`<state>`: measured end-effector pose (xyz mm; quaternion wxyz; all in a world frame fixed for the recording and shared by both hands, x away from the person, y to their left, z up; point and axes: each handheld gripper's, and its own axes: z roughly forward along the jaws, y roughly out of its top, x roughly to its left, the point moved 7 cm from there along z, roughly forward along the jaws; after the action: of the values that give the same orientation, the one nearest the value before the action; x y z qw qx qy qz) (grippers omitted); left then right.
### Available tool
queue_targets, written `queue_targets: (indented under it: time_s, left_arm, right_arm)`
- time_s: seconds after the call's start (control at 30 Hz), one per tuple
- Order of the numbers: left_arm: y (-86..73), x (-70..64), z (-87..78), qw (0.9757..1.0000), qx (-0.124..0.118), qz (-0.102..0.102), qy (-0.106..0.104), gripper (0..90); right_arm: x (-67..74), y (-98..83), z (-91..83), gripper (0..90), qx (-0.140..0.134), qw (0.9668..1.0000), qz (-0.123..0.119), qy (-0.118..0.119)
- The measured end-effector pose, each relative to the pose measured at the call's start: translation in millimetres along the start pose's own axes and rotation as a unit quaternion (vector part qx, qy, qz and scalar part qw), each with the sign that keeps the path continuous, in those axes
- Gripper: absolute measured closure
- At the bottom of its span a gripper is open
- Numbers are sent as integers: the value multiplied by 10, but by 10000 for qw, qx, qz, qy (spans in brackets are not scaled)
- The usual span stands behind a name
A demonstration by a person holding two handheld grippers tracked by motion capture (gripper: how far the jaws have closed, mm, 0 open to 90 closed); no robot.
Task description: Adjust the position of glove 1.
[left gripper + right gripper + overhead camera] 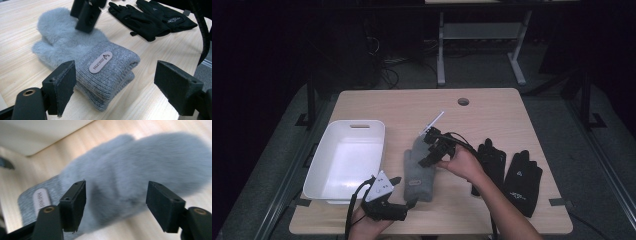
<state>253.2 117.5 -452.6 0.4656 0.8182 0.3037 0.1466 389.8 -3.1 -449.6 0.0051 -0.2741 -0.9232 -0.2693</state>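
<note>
Fingers of the right gripper (431, 150) stand spread and grasp nothing, poised just over the fluffy end of the grey mittens (419, 170), which lie stacked on the bench (492, 107) with their long axis running twelve to six o'clock, cuff toward the person. Below them in the right gripper view, fur fills the gap between both pads. At the six o'clock end, the left gripper (404, 192) waits released, its fingers flanking the ribbed cuff without touching. At nine o'clock sits the white bin (324, 165).

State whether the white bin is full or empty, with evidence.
Empty: the high view shows the white bin with a bare floor; the grey mittens lie beside it.
</note>
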Motion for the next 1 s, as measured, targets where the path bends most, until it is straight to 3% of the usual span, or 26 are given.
queue_targets:
  time_s: [0.1,0.47,0.8,1.0]
  left_arm:
    - [1,-1,0,10000,0,3,4,175]
    - [7,-14,2,10000,-9,26,-4,175]
    - [5,-26,10,10000,17,12,-27,175]
    - [6,-34,16,10000,19,25,-37,175]
  right_arm:
    - [-109,12,-49,289,-193,9995,259,-60]
    - [-501,-14,52,260,-324,9935,1082,-113]
    - [-632,-4,284,260,-187,9882,1520,27]
    - [-640,-29,389,362,-84,9865,1622,205]
